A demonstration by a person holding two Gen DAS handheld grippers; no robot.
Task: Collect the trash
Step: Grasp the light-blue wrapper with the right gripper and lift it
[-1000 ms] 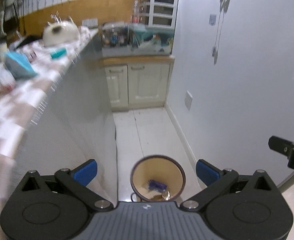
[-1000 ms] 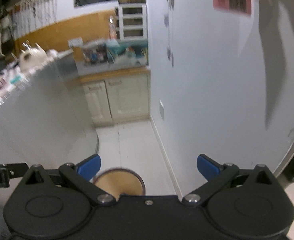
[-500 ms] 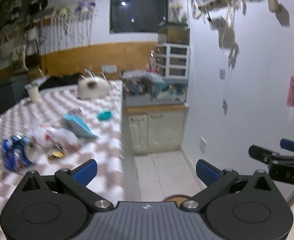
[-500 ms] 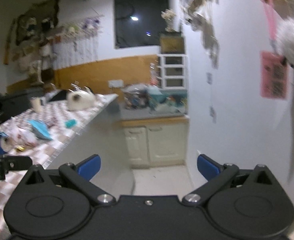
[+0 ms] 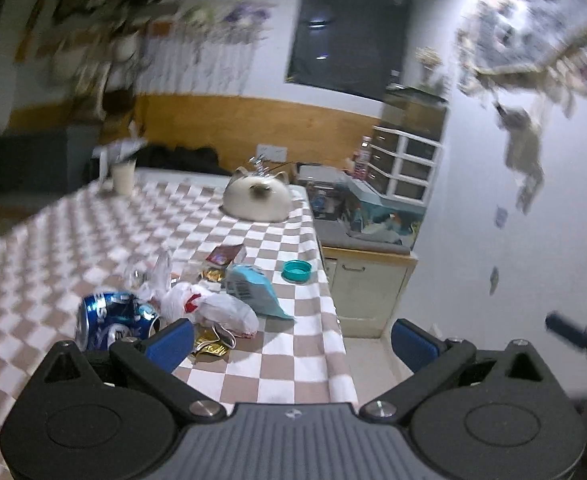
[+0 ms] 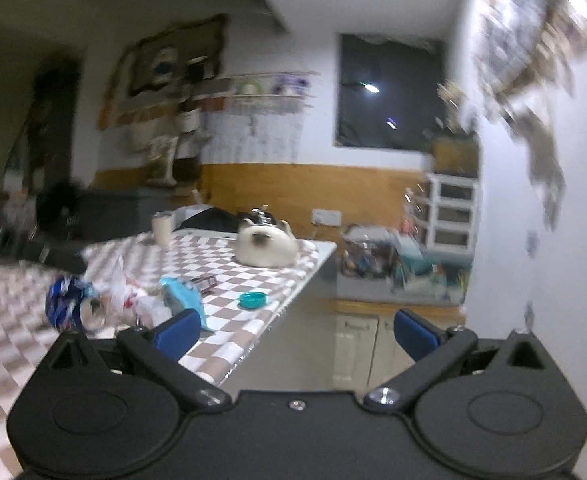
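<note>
Trash lies on the checkered table [image 5: 285, 364]: a crushed blue can [image 5: 113, 320], a white plastic bag [image 5: 213, 308], a light blue packet [image 5: 253, 288], gold wrappers [image 5: 209, 346], a small dark red box [image 5: 225, 255] and a teal lid [image 5: 297, 271]. My left gripper [image 5: 293, 344] is open and empty, above the table's near right edge. My right gripper [image 6: 295, 332] is open and empty, off the table's right side. The can [image 6: 67, 300], the packet [image 6: 183, 294] and the lid [image 6: 252, 300] also show in the right wrist view.
A cream cat-shaped object [image 5: 257, 200] and a cup [image 5: 123, 176] stand at the table's far end. A cabinet [image 5: 369, 292] with a cluttered top stands beyond the table by the white wall [image 5: 513, 260]. The right gripper's fingertip [image 5: 565, 330] shows at the right.
Both grippers have risen from above the floor bin to table height, bringing the tabletop trash into view. The bin is out of sight. Both stay open.
</note>
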